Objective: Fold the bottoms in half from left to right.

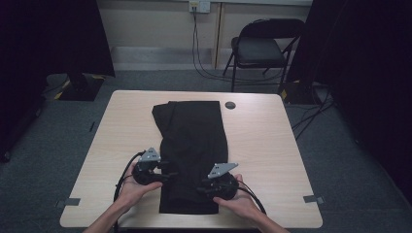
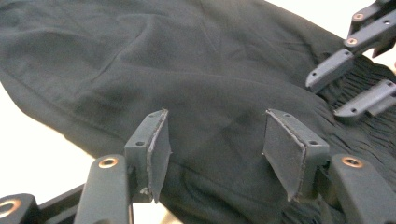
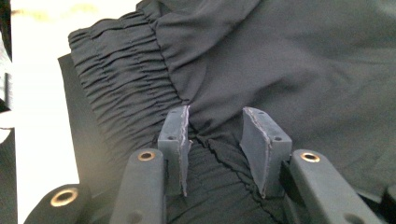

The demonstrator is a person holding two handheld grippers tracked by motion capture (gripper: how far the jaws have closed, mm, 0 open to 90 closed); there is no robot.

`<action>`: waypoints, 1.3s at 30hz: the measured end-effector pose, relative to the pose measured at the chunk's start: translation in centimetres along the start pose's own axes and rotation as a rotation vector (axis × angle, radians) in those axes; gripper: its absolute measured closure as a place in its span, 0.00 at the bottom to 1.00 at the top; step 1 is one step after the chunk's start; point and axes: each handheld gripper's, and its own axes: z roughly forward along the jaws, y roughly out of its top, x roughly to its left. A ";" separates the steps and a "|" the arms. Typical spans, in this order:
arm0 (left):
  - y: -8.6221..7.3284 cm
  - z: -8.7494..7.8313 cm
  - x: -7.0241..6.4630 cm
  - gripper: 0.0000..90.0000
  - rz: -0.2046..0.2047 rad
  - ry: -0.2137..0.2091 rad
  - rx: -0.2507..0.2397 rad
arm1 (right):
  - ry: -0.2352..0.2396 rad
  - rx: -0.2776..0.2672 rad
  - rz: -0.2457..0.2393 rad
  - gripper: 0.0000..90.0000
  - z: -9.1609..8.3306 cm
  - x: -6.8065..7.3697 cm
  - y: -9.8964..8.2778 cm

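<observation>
Black trousers point(image 1: 194, 141) lie folded lengthwise down the middle of the light wooden table point(image 1: 262, 145), with the gathered elastic waistband point(image 3: 126, 88) at the near end. My left gripper point(image 1: 167, 173) comes in at the garment's left edge. Its jaws are open over smooth cloth point(image 2: 187, 70), and nothing is pinched between the pads point(image 2: 289, 149). My right gripper point(image 1: 200, 189) is at the right side near the waistband. Its jaws point(image 3: 219, 140) are apart and straddle a raised ridge of waistband fabric. The right gripper point(image 2: 338, 91) also appears in the left gripper view, at top right over the waistband.
A round dark grommet point(image 1: 230, 105) sits in the tabletop beyond the trousers. A folding chair point(image 1: 260, 48) stands behind the table, with cables on the floor beside it. A stand base point(image 1: 80, 87) is at the far left. Bare tabletop flanks the garment on both sides.
</observation>
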 end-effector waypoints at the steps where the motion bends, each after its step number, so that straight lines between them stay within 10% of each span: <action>1: 0.0 0.2 -0.1 0.46 0.009 0.003 0.004 | -0.003 0.001 -0.013 0.69 0.0 0.2 -0.1; 13: 0.2 0.1 -0.3 0.48 0.027 0.027 -0.004 | 0.087 0.060 -0.053 0.55 -2.7 3.1 -1.2; 21: -0.4 2.2 -0.2 0.51 0.071 0.036 0.091 | -0.112 -0.100 0.089 0.48 -2.4 -3.3 2.4; 27: -0.5 2.7 -0.7 0.51 0.075 0.078 0.135 | -0.210 -0.059 0.131 0.42 1.6 -7.3 4.2; 34: 0.0 1.7 -0.9 0.55 0.047 -0.002 0.112 | -0.230 -0.021 0.093 0.37 3.9 -6.7 3.1; 39: 0.2 0.9 0.0 0.50 0.007 0.046 0.059 | -0.178 -0.024 0.049 0.37 3.1 -5.3 1.9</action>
